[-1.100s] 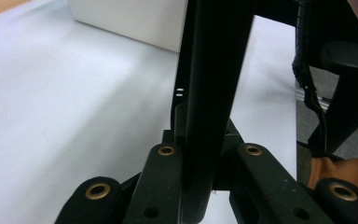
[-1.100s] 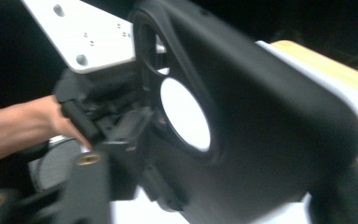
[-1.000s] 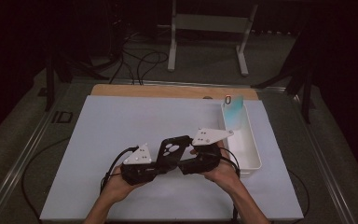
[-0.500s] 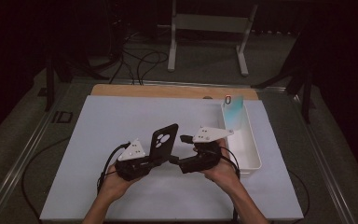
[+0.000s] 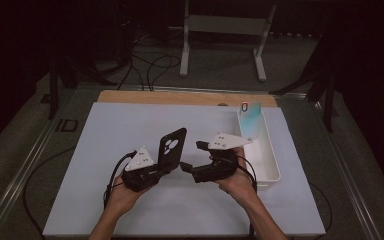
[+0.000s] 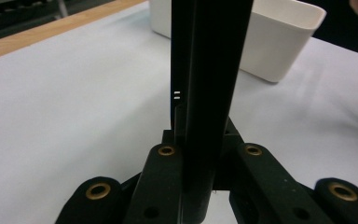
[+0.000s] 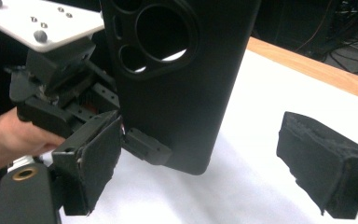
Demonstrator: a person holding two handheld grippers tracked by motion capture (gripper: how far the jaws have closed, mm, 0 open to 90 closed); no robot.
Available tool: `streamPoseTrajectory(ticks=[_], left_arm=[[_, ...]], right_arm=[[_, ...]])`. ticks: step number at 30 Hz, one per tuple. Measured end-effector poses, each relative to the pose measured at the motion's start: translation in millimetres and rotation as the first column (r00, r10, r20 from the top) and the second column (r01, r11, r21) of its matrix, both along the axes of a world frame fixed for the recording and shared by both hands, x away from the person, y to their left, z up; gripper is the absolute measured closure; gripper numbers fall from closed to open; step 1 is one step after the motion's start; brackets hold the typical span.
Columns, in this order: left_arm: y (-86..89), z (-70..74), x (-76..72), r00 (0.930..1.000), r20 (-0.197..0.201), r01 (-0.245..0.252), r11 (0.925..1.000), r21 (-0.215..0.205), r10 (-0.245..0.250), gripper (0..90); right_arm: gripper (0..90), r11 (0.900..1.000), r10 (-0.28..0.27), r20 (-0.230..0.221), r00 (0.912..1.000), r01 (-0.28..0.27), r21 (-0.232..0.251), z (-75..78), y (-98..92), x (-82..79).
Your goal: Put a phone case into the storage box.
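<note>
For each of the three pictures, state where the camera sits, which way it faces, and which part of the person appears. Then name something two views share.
High view: above the table, looking forward and down; both forearms, the left gripper and right gripper show.
Left gripper view: on that gripper, looking along the edge of the clamped black phone case towards the white bin.
Right gripper view: on that gripper, jaws just opened, facing the case's back; the left hand shows.
Shared: the phone case.
</note>
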State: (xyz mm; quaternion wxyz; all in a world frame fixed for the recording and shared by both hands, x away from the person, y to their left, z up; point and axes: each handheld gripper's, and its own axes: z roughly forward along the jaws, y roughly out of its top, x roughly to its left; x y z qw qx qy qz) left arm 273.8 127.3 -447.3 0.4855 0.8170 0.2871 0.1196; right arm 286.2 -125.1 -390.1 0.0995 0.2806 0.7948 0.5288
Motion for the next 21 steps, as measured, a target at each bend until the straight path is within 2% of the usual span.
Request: streamPoseTrajectory(ticks=[6,18,21], left_arm=[[-1.7,-1.6,0.6,0.999,0.007,-0.044,0.999,0.007,0.044,85.6],[-9.7,-5.4,-1.2,0.9984,0.012,-0.055,0.9984,0.014,0.055,85.6],[-11.6,-5.9,-2.3,0.9983,0.016,-0.057,0.9983,0.016,0.056,85.5]], right_arm=[[9.6,0.999,-0.032,-0.002,0.9995,0.032,0.03,5.4,5.1,2.4],[9.1,0.992,-0.052,-0.007,0.9986,0.052,0.115,14.9,20.5,5.6],[9.7,0.992,-0.066,-0.008,0.9978,0.066,0.107,15.9,24.7,6.5]])
